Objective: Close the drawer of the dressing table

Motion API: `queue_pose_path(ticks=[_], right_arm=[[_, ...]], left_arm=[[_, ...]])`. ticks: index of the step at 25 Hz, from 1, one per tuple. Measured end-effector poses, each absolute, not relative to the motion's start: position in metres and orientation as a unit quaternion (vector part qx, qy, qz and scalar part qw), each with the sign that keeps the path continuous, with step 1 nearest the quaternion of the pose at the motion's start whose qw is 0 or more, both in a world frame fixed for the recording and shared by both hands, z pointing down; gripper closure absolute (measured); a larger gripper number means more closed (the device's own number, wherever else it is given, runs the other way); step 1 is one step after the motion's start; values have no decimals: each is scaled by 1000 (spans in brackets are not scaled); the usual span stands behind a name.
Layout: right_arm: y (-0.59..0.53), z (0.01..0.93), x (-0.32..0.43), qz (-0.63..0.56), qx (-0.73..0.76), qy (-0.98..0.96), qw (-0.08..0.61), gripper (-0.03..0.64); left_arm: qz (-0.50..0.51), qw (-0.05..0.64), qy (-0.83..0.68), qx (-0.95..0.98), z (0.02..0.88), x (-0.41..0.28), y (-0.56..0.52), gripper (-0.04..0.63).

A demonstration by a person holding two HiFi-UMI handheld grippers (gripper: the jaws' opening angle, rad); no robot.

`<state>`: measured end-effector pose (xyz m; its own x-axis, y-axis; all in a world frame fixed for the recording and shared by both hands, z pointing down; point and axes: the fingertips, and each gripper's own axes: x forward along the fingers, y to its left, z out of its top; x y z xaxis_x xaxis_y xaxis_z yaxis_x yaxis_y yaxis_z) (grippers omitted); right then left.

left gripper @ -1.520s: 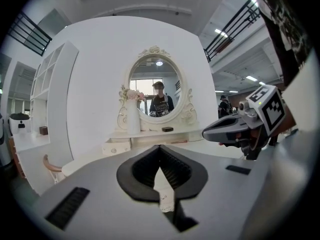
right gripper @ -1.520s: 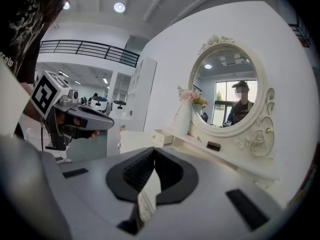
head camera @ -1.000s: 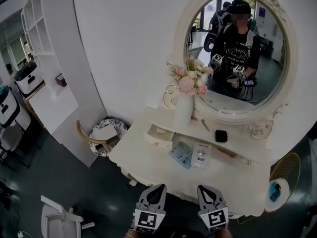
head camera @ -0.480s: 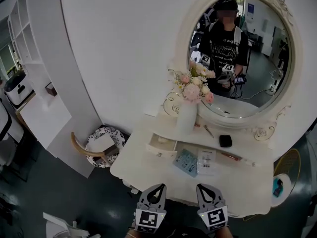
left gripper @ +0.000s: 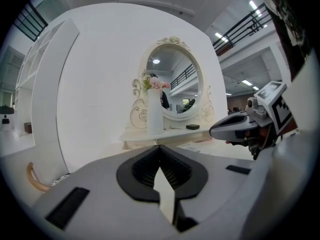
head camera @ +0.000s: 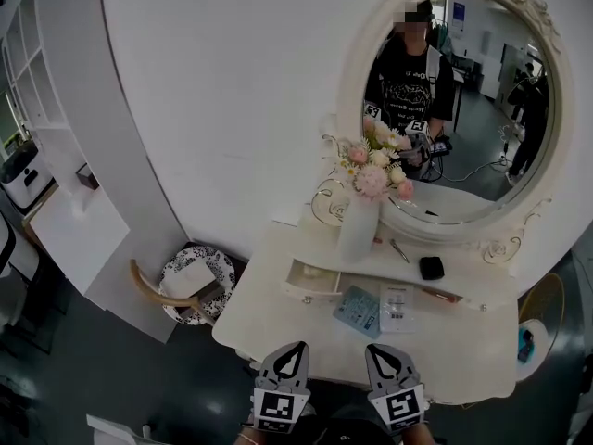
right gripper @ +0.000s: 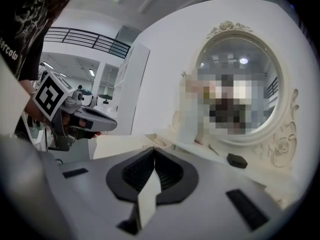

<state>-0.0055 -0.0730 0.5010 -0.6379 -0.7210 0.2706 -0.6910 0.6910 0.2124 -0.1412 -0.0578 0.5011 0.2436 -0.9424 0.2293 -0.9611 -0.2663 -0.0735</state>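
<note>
At the far left a chair (head camera: 185,281) stands beside the table (head camera: 278,323), clear of the job. The left tool (head camera: 298,349) hovers over the table's near edge with its jaws pressed together on nothing. Beyond it and well apart, the drawer (head camera: 311,279) juts open from the left end of the raised back tier, its front facing the tools. Just right of the drawer, on that tier, stands a tall vase (head camera: 358,230) of flowers. Two booklets (head camera: 358,311) lie on the table just in front. The right tool (head camera: 373,350), level with the left, is likewise closed and empty.

The push has not begun. The main risk, as I judge it, is the vase: it is narrow and top-heavy, and a tool reaching in from the right could knock it over. A push on one corner of the drawer front may skew it so that it jams. A low approach could also drag the booklets.
</note>
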Motion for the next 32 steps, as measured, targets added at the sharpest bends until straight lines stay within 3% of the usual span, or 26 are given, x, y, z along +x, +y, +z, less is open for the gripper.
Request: queue_pose_path(ticks=[32], right_arm=[[-126,492,-1,-35,360,-917,169,604]], left_arm=[[104,96,-649,747,518,-156,-113,584]])
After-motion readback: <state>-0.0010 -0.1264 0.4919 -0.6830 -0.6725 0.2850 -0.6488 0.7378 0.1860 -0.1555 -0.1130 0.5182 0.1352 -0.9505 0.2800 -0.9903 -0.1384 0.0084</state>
